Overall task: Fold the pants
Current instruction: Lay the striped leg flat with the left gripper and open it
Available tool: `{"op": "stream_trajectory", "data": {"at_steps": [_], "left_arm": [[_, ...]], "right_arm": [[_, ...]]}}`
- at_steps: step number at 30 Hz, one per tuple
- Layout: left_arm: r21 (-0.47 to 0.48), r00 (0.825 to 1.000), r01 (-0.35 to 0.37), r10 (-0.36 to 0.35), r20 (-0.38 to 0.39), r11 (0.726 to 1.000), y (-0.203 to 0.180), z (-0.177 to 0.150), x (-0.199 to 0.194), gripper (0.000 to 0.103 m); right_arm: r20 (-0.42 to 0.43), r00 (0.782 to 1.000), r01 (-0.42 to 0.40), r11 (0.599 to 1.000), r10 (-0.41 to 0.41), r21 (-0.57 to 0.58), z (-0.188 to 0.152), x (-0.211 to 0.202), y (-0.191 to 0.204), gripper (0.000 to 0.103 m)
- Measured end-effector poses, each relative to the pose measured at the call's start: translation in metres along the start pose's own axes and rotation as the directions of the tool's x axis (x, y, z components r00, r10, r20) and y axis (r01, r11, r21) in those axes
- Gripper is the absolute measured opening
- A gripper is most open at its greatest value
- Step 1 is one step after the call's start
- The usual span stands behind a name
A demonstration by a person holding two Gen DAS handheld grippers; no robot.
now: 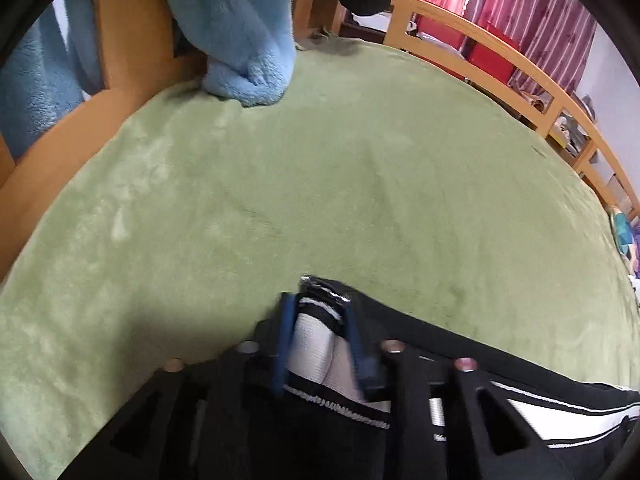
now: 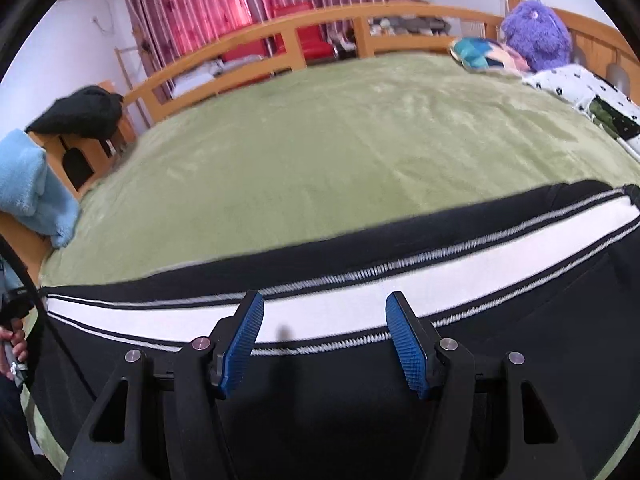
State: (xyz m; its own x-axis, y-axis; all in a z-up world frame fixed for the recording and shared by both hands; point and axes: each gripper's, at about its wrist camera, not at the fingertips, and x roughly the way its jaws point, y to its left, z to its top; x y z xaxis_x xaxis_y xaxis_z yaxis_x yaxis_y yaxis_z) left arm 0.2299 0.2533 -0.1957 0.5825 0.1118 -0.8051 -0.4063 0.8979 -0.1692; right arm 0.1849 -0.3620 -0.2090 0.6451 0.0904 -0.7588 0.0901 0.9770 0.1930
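1. Blue pads of the left gripper sit narrowly apart and pinch a bunched end of the pants; white and black-striped cloth fills the gap between the jaws.
2. Right gripper has its jaws about half open, with nothing between them. Its pads hover over the white side stripe; whether they touch the cloth cannot be told.
3. Pants lie stretched along the near edge of the bed, black with a white stripe edged in zigzag stitching.
4. Both ends of the pants run out of the right view, and the gripper bodies cover the lower part of the cloth. The left view is blurred around the jaws.
5. A hand shows at the far left edge of the right view, mostly cut off.
6. Around: a blue towel hangs over the wooden rail, a black garment sits on it, a purple plush and a pillow lie at the far corner, and red curtains stand behind.
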Motion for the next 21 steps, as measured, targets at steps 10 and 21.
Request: {"op": "stream_trajectory", "data": {"at_steps": [10,21], "left_arm": [[0.046,0.998,0.052,-0.053,0.031,0.998,0.033,-0.040,-0.098,0.062],[-0.018,0.999,-0.032,0.032,-0.027,0.999,0.074,-0.104,-0.093,0.021]], "right_arm": [[0.031,0.999,-0.027,0.999,0.026,0.018,-0.017,-0.044,-0.002,0.064],[0.020,0.998,0.062,0.996,-0.063,0.068,-0.074,-0.108,-0.029,0.065]]}}
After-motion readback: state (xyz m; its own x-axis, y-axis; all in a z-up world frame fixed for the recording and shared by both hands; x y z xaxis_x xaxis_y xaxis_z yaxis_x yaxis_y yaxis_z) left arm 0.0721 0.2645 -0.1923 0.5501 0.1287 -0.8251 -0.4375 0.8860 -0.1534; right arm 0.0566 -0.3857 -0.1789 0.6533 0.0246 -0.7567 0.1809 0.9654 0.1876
